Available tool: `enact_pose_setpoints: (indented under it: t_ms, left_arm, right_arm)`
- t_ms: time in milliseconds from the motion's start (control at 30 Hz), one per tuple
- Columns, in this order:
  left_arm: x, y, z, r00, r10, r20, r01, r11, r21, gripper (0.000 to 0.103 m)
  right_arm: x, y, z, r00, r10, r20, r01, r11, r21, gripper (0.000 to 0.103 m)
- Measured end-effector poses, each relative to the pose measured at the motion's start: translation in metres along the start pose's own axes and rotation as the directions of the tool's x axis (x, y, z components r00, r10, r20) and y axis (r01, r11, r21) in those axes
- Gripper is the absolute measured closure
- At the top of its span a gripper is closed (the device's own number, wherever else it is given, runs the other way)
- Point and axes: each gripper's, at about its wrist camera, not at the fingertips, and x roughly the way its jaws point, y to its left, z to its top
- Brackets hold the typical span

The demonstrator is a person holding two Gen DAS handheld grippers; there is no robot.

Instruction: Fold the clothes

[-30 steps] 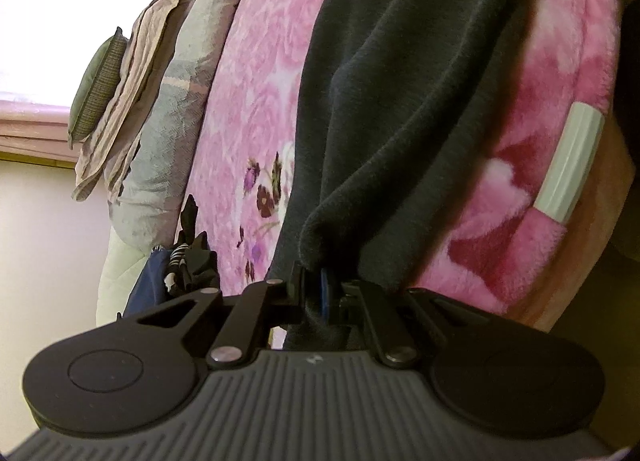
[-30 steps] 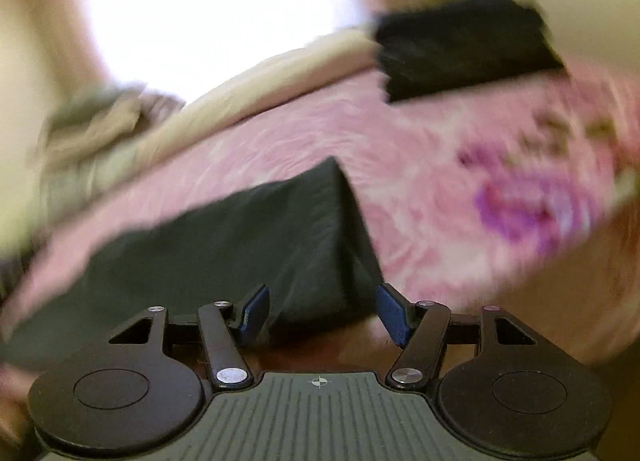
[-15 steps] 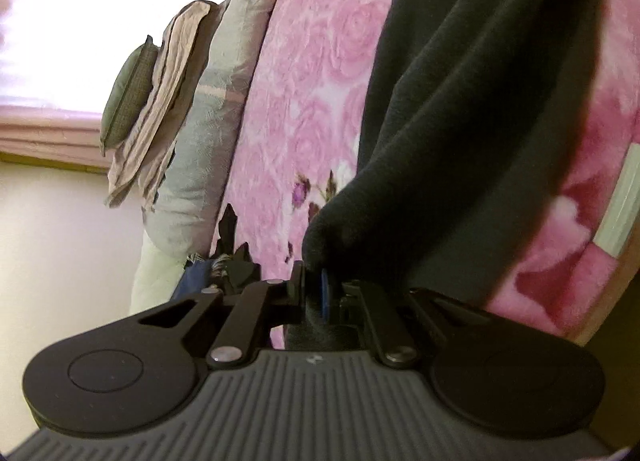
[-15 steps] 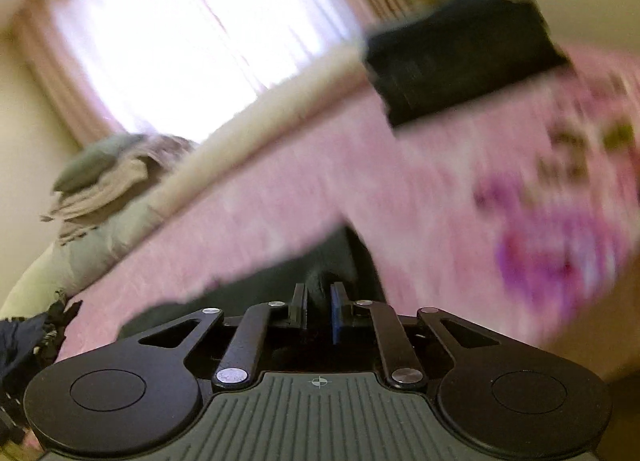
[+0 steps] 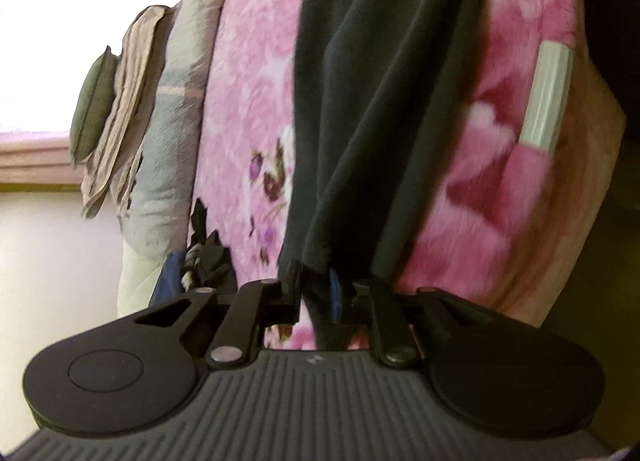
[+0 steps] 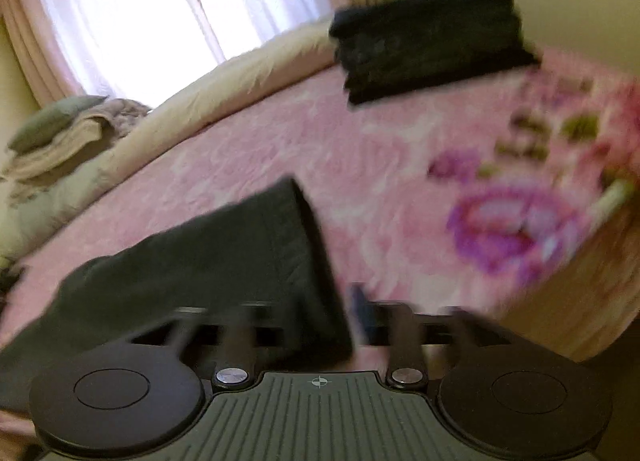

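Pinching dark garment (image 5: 372, 101) hem, left gripper (image 5: 316, 293) slightly apart; right gripper (image 6: 320, 317) blurred, spread around its corner — keep edges level, taut.

Open pink blanket (image 6: 280, 157) mid-bed, folded black stack (image 6: 432, 41) blocking far corner

Daylight from window (image 6: 132, 17), blown out to white in both views. Room otherwise dim, warm-tinted. Right wrist view heavily motion-blurred across bed (image 6: 400, 165) and jaws; left wrist view sharper, slightly soft at right. Fisheye bending and dark vignette at corners.
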Motion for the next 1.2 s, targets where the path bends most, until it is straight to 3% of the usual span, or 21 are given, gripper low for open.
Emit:
enact_pose_setpoints:
  t_ms: [33, 200, 400, 567, 700, 767, 833, 933, 1033, 1100, 1167, 1200]
  left_arm:
    - [-0.002, 0.003, -0.006, 1.000, 0.002, -0.004, -0.002, 1.000, -0.018, 0.086]
    - [-0.011, 0.013, -0.041, 0.998, 0.021, -0.058, -0.027, 0.994, -0.106, 0.086]
    - [-0.016, 0.025, -0.081, 0.995, 0.049, -0.084, -0.068, 0.969, -0.237, 0.086]
    - [-0.015, 0.041, -0.083, 1.000, 0.017, 0.004, -0.015, 0.935, -0.354, 0.080]
    - [0.005, 0.080, -0.077, 0.993, -0.067, 0.102, 0.108, 0.873, -0.476, 0.076]
    - [0.019, 0.101, -0.073, 0.977, -0.136, 0.167, 0.203, 0.836, -0.509, 0.075]
    - [0.035, 0.117, -0.068, 0.948, -0.215, 0.234, 0.307, 0.808, -0.502, 0.074]
    - [0.058, 0.129, -0.058, 0.880, -0.367, 0.301, 0.469, 0.766, -0.440, 0.072]
    - [0.076, 0.122, -0.051, 0.826, -0.482, 0.291, 0.561, 0.751, -0.349, 0.072]
    - [0.078, 0.121, -0.051, 0.817, -0.497, 0.294, 0.574, 0.748, -0.333, 0.077]
    - [0.077, 0.121, -0.051, 0.813, -0.499, 0.298, 0.578, 0.750, -0.320, 0.094]
    - [0.074, 0.123, -0.053, 0.827, -0.476, 0.299, 0.555, 0.772, -0.310, 0.095]
  right_arm:
    - [-0.004, 0.006, 0.002, 0.999, -0.020, 0.032, 0.020, 0.999, -0.027, 0.034]
    - [-0.014, 0.047, 0.011, 0.994, 0.000, 0.105, 0.015, 0.990, -0.140, 0.034]
    - [0.011, 0.113, 0.001, 0.991, 0.128, 0.036, -0.117, 0.967, -0.228, 0.034]
    - [0.037, 0.175, -0.012, 0.973, 0.222, -0.055, -0.228, 0.928, -0.293, 0.034]
    - [0.058, 0.228, -0.025, 0.951, 0.283, -0.126, -0.309, 0.879, -0.363, 0.034]
    - [0.071, 0.254, -0.031, 0.939, 0.306, -0.154, -0.343, 0.853, -0.393, 0.034]
    - [0.081, 0.273, -0.037, 0.927, 0.325, -0.185, -0.373, 0.833, -0.409, 0.034]
    - [0.097, 0.298, -0.047, 0.913, 0.337, -0.231, -0.407, 0.808, -0.427, 0.034]
    - [0.104, 0.308, -0.054, 0.906, 0.343, -0.250, -0.422, 0.791, -0.443, 0.034]
    - [0.106, 0.311, -0.056, 0.910, 0.331, -0.249, -0.411, 0.793, -0.450, 0.034]
    - [0.106, 0.308, -0.056, 0.916, 0.316, -0.249, -0.398, 0.799, -0.451, 0.034]
    - [0.106, 0.306, -0.057, 0.918, 0.309, -0.248, -0.391, 0.802, -0.451, 0.034]
